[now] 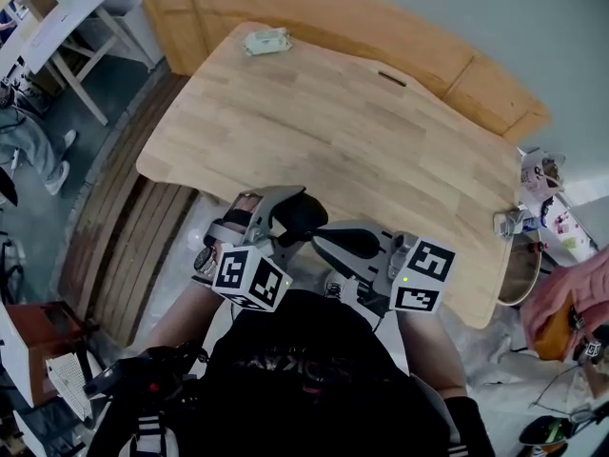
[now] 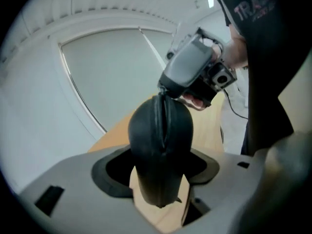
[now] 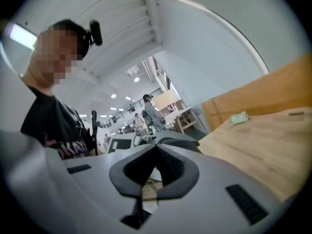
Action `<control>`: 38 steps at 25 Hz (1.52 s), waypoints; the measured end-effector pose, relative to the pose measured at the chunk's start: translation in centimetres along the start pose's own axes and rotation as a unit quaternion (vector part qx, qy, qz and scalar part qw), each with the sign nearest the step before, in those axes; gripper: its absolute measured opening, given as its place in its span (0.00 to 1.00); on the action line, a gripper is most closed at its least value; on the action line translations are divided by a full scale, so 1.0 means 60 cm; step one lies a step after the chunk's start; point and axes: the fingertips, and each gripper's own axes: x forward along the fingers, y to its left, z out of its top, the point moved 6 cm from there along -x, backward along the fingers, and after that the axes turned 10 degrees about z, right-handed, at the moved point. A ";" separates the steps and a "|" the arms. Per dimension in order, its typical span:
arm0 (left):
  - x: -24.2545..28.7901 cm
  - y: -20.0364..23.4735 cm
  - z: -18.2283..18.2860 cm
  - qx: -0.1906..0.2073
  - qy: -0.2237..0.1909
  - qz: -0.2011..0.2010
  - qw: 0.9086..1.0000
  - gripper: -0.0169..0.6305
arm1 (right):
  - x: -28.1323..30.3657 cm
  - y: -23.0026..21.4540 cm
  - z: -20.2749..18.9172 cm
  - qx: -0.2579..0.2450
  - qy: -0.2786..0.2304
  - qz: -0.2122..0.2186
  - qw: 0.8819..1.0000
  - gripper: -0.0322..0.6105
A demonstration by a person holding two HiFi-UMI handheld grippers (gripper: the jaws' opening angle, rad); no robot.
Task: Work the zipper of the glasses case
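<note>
**Left gripper** (image 1: 288,209): held off the near edge of the table, pointing slightly down. The jaws stand fairly wide and are clamped on the glasses case, one pad on each side. The marker cube (image 1: 250,279) sits at its rear, toward the person.

**Glasses case** (image 2: 161,145): black, rounded, long. Its near end is lodged between the left gripper's pads (image 2: 111,172), and the rest sticks out ahead of that gripper and off the table. In the head view it shows as a dark lump (image 1: 301,217) just beyond the left gripper's jaws.

**Zipper** (image 2: 163,123): a seam running lengthwise along the case's upper face, from between the left gripper's jaws to the far tip.

**Right gripper** (image 2: 163,92): it faces the left gripper from the case's far end. The jaws are fully together, with the tips touching the case where the zipper line ends. Whether a pull tab is pinched between them cannot be made out. In its own view the pads meet in a closed point (image 3: 156,149). A hand (image 2: 196,101) grips its body.

**Table** (image 1: 362,141): light wood, spreading ahead of both grippers.

**Small pale green item** (image 1: 267,41): on the table's far side, well apart from both grippers and ahead of the left one.
</note>
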 end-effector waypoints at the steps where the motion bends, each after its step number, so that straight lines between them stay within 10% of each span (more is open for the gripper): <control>1: -0.008 0.006 0.006 -0.013 -0.023 0.009 1.000 0.46 | -0.010 0.003 0.007 0.014 -0.022 0.014 1.000 0.08; 10: -0.036 0.031 0.027 -0.001 -0.106 0.052 0.993 0.47 | -0.033 0.004 0.030 0.095 -0.111 0.102 0.984 0.08; 17: -0.014 0.024 -0.005 0.001 0.013 0.020 1.000 0.45 | -0.031 -0.019 0.022 0.004 -0.024 -0.031 0.999 0.08; 23: 0.004 0.009 -0.037 -0.001 0.116 -0.004 0.993 0.45 | -0.010 -0.029 0.002 -0.105 0.102 -0.156 0.977 0.08; 31: 0.017 -0.004 -0.046 0.024 0.144 -0.010 0.989 0.45 | 0.011 -0.023 -0.015 -0.119 0.126 -0.150 0.973 0.08; 35: 0.015 0.001 -0.037 -0.020 0.111 -0.021 0.993 0.45 | 0.003 -0.015 -0.003 -0.114 0.075 -0.125 0.983 0.08; 38: 0.009 0.010 -0.032 -0.130 0.052 -0.052 0.989 0.45 | -0.022 -0.012 0.012 -0.065 -0.011 -0.073 0.995 0.32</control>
